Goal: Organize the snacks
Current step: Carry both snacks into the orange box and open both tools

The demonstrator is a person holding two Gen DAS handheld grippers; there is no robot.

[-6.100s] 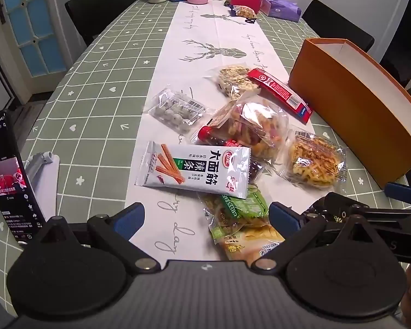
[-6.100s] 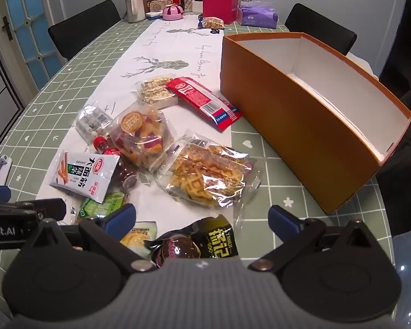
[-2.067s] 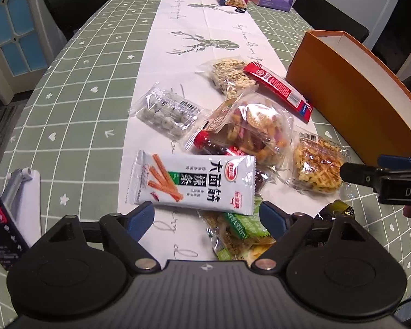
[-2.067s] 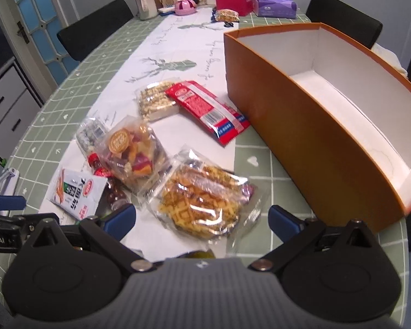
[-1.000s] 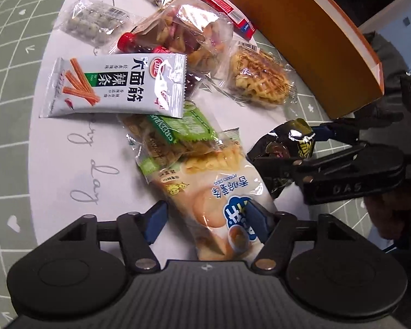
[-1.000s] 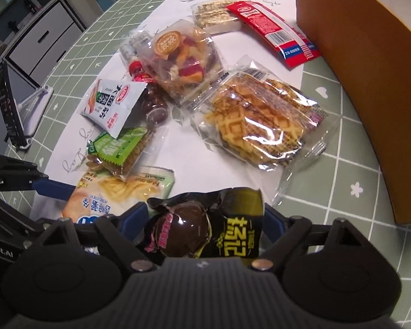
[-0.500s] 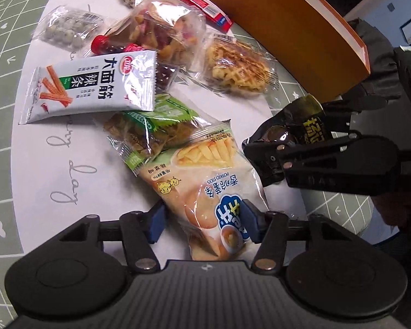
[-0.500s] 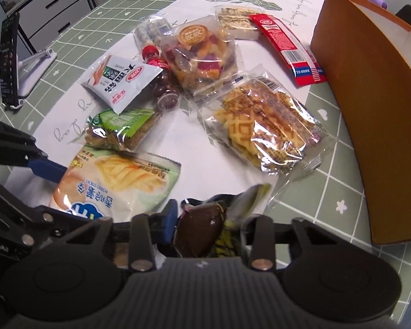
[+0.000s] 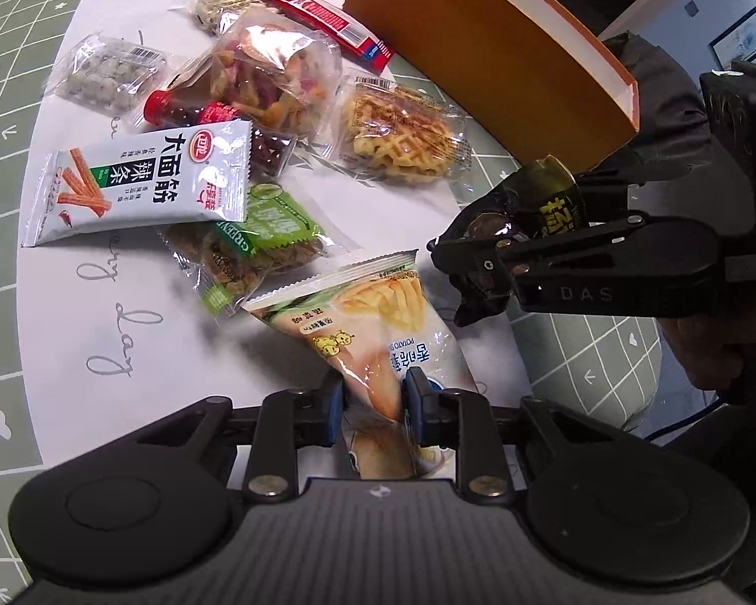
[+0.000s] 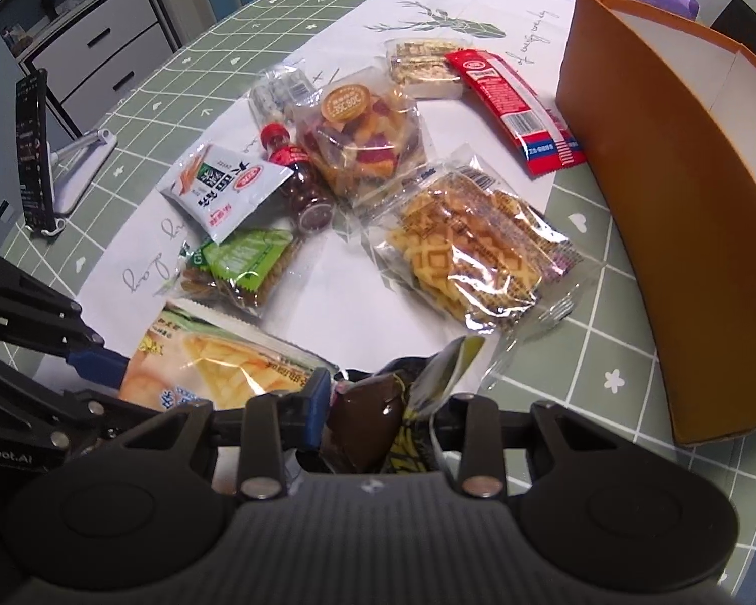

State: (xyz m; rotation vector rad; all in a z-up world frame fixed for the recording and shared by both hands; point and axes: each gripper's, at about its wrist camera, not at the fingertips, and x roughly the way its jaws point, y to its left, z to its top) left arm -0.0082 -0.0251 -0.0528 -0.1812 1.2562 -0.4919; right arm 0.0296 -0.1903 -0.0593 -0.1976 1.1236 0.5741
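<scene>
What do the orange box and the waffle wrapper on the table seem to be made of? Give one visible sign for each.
Orange box: probably cardboard, matte orange outside, white inside; thin, stiff, straight walls with a folded corner seam.
Waffle wrapper: thin clear plastic film, glossy; it crinkles, glares, and shows the waffles through.

A pale potato-stick bag (image 9: 378,333) is pinched, lifted at a tilt, in the left tool (image 9: 373,398), while a crumpled black-and-yellow packet (image 10: 378,423) sits clamped in the right tool (image 10: 378,421). Waffles (image 10: 468,252), a red bar (image 10: 514,111) and a white spicy-strip pack (image 9: 141,181) lie beside the open orange box (image 10: 680,176).
</scene>
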